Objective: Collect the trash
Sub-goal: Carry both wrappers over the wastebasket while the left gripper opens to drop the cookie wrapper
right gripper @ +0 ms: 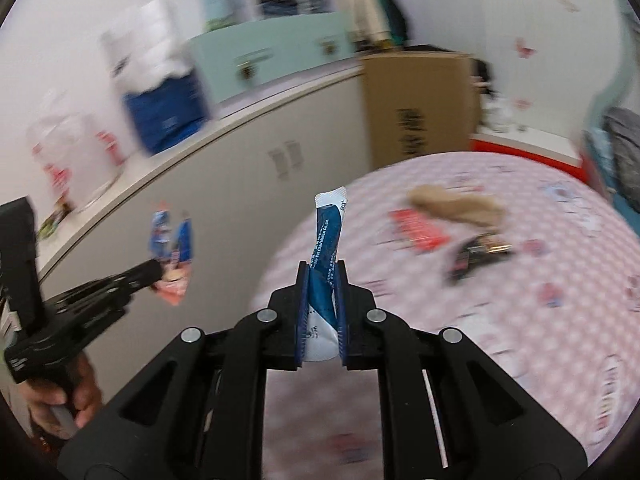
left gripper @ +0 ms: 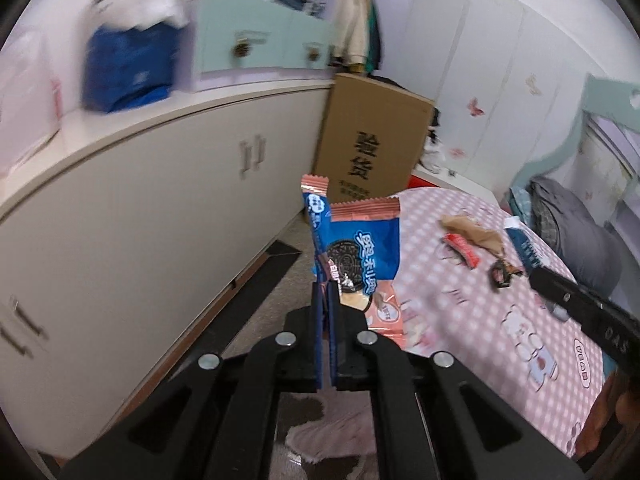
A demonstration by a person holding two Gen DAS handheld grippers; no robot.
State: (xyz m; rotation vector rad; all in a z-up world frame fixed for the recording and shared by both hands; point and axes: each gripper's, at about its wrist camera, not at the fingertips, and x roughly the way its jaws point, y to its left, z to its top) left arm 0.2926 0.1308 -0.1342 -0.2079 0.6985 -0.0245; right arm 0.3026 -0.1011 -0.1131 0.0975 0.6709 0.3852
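Observation:
My left gripper is shut on a blue and pink Oreo cookie wrapper, held up beside the bed's left edge; it also shows in the right wrist view. My right gripper is shut on a twisted blue and white sachet, held above the bed. On the pink checked bedsheet lie a crumpled brown paper, a red wrapper and a small dark wrapper. The right wrist view shows the same paper, red wrapper and dark wrapper.
A long white cabinet runs along the left, with a blue bag on top. A cardboard box stands at the bed's far end. Grey bedding lies at the right. A narrow strip of floor separates bed and cabinet.

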